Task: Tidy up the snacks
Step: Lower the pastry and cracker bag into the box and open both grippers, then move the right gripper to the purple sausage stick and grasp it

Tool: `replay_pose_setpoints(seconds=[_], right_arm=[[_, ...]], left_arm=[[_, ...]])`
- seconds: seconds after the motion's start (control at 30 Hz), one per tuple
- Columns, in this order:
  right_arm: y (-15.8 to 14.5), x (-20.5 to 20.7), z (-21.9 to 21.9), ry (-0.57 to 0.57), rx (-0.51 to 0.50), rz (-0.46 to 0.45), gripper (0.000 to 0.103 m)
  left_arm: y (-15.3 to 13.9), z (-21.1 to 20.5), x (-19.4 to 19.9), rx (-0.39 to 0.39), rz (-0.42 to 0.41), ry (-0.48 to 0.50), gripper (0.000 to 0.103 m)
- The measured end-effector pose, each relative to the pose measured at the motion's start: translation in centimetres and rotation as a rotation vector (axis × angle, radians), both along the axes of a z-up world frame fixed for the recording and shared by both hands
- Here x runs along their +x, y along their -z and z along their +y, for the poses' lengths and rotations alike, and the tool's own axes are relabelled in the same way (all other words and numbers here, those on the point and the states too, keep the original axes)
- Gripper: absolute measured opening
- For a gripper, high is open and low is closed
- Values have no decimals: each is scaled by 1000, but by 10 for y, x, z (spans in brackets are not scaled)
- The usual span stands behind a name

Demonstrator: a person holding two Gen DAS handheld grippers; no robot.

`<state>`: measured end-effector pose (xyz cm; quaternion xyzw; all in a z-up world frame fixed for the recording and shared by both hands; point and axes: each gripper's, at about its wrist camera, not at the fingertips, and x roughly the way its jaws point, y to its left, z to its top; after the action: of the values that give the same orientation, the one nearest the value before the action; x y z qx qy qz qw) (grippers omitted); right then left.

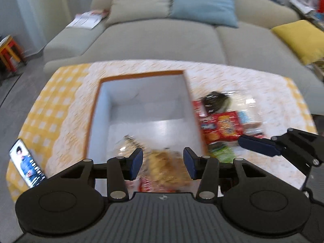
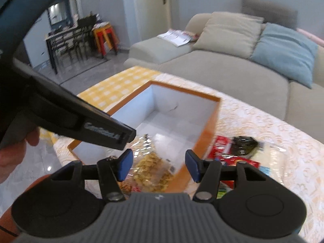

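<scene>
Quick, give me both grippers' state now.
Left gripper: open, holding nothing.
Right gripper: open, holding nothing.

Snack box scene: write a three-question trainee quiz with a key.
1. True or false: the box already holds a snack bag.
2. Which side of the box is the snack pile on in the left wrist view: A left, B right?
3. Fill in: the left gripper and right gripper both have ___ jaws.

Key: 1 true; 2 B; 3 open.
</scene>
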<state>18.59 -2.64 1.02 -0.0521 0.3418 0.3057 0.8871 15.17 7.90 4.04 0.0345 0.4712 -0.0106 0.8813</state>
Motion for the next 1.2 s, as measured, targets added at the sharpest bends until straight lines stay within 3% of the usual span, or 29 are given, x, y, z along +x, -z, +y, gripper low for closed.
replay_pose_setpoints(seconds=[0.23, 0.5, 0.67, 0.87, 1.03, 1.2], right_arm=[[6, -21, -61, 130, 13, -86, 56], [54, -13, -113, 279, -16, -19, 56], [82, -1, -129, 309, -28, 5, 56], [106, 8, -128, 242, -83, -47, 56], [128, 19, -115, 106, -211, -121, 56], [141, 32, -108, 15, -292, -196, 56]], left_arm=[[8, -45, -7, 1, 3, 123, 55], [38, -97, 0, 98, 42, 274, 55], [54, -121, 13, 169, 25, 377, 55], [84, -153, 35, 269, 45, 519, 55], [113, -171, 49, 364, 100, 640, 55], [138, -178, 61, 425, 149, 682, 55]])
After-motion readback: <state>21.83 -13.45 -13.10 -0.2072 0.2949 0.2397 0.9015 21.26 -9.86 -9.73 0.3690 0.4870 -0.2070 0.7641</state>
